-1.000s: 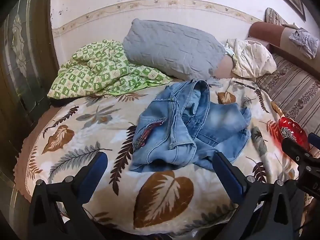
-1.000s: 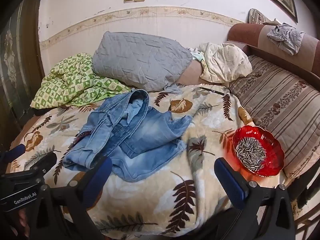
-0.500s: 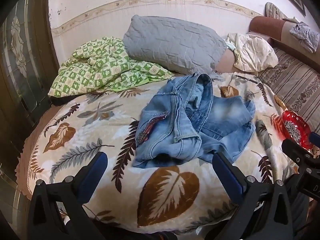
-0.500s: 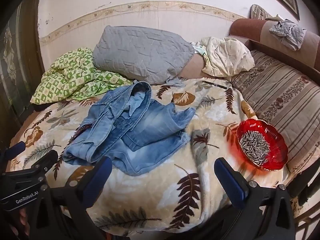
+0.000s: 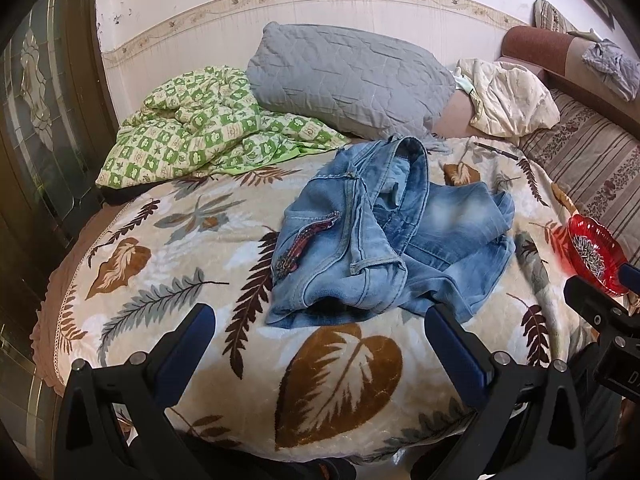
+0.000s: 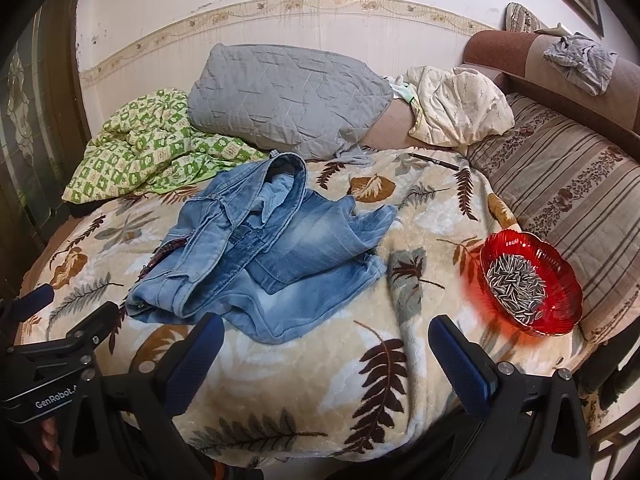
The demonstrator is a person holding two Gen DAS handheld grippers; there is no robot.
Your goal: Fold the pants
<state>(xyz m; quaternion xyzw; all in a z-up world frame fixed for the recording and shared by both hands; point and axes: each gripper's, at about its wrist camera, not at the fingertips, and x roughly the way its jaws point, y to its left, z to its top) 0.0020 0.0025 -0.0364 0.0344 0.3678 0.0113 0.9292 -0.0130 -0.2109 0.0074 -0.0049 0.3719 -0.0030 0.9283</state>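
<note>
A pair of light blue denim pants (image 5: 384,232) lies crumpled in a heap on the leaf-print blanket (image 5: 168,280) that covers the bed; the right wrist view shows the same pants (image 6: 264,248) left of centre. My left gripper (image 5: 320,324) hangs open just short of the heap's near edge, nothing between its blue pads. My right gripper (image 6: 326,338) is open too, over bare blanket in front of and to the right of the pants. Neither touches the cloth.
A red glass bowl of sunflower seeds (image 6: 528,280) sits on the blanket at the right. A grey pillow (image 5: 348,80), a green checked quilt (image 5: 200,132) and a cream cloth (image 5: 512,100) lie at the back. A striped sofa cushion (image 6: 572,196) borders the right side.
Both grippers have moved forward toward the bed, so the pants appear larger and closer. The pants have not moved, and both jaws stay open.
</note>
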